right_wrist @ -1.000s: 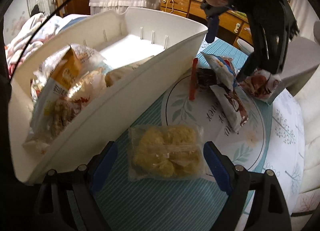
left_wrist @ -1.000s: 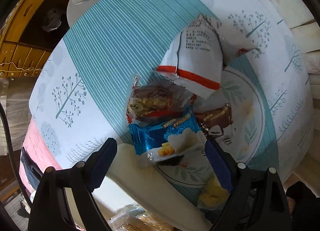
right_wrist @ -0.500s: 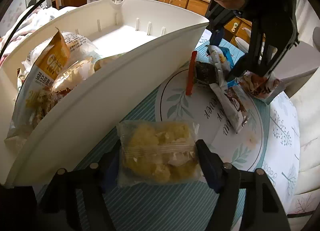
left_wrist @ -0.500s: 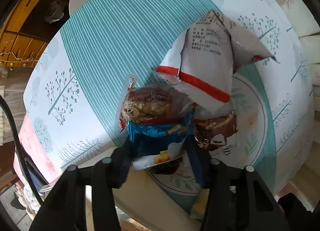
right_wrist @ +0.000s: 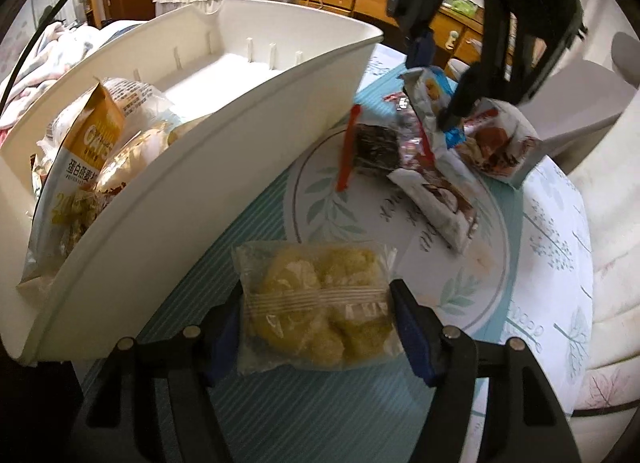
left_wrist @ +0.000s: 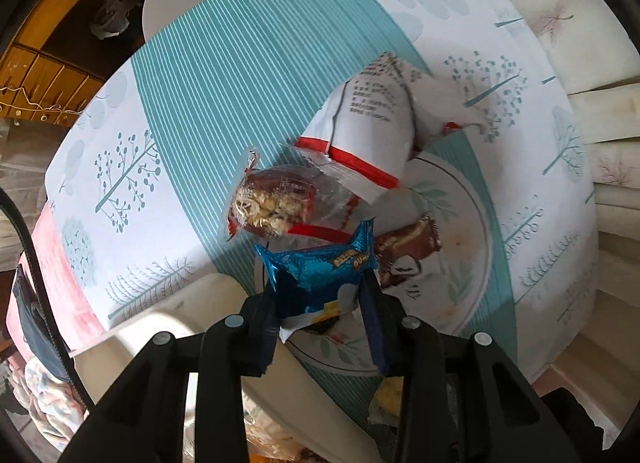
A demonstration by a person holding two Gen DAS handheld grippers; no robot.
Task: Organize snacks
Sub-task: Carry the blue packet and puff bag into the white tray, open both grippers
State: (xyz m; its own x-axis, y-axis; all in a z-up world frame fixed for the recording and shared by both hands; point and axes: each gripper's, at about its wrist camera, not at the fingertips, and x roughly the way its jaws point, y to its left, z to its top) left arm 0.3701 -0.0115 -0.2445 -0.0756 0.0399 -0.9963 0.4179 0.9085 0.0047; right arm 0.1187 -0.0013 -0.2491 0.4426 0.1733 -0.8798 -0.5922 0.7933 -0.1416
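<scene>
The blue snack packet [left_wrist: 320, 279] is being pinched by the closing left hand-held gripper [left_wrist: 320, 315] above the table [left_wrist: 224, 63]; the right hand-held gripper [right_wrist: 316, 327] is clasping the yellow pastry pack [right_wrist: 316, 311]. The white bin [right_wrist: 224, 167] is holding a few bags; several are waiting outside.

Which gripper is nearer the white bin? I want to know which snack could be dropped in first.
Right. The right gripper, jaws around the yellow pastry pack, sits beside the white bin. The left gripper, closing on the blue packet, is farther off over the snack pile.
</scene>
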